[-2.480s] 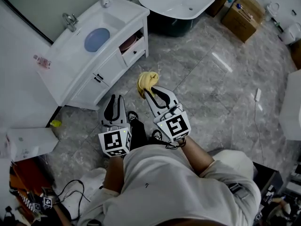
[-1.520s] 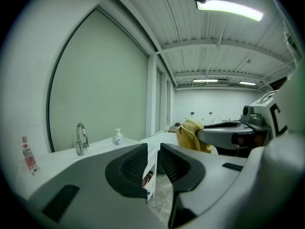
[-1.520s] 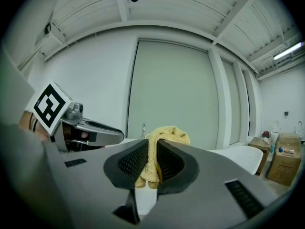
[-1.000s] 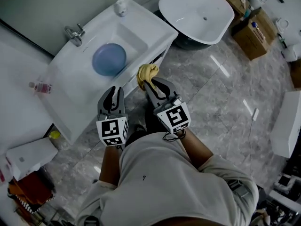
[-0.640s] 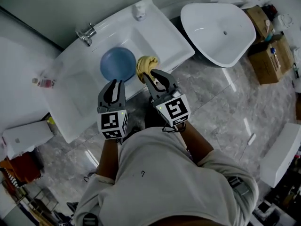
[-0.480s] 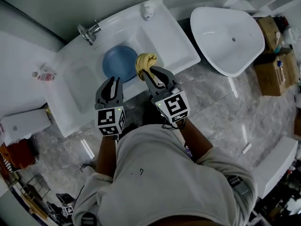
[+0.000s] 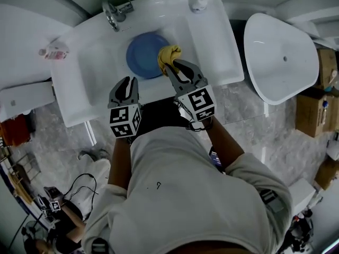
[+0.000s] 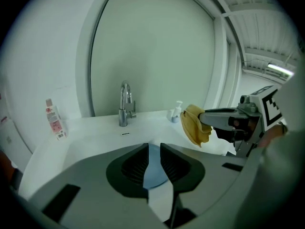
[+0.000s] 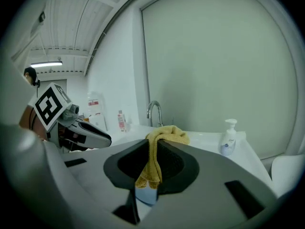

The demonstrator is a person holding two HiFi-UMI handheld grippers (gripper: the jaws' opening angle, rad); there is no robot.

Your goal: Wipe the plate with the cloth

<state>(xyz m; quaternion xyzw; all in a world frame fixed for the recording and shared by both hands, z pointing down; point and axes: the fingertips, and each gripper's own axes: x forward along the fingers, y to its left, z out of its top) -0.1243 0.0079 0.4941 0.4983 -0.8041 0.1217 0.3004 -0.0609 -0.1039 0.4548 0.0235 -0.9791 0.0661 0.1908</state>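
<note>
A round blue plate (image 7: 144, 54) lies in the basin of the white sink (image 7: 95, 83). My right gripper (image 7: 170, 66) is shut on a bunched yellow cloth (image 7: 169, 53), which hangs over the plate's right edge; whether it touches the plate I cannot tell. In the right gripper view the cloth (image 9: 159, 147) drapes from between the jaws, with the plate (image 9: 145, 194) below. My left gripper (image 7: 128, 82) hovers at the sink's near rim, just short of the plate, open by a narrow gap and empty. Through that gap the left gripper view shows the plate (image 8: 153, 168).
A chrome faucet (image 7: 114, 15) stands at the back of the sink, a soap dispenser (image 7: 197, 1) at its back right corner and a small bottle (image 7: 53, 51) on the left counter. A white bathtub (image 7: 280, 57) and cardboard boxes (image 7: 312, 110) lie to the right.
Both grippers have come forward and down from in front of the cabinet to over the sink. The cloth, still gripped, now hangs at the plate's right edge.
</note>
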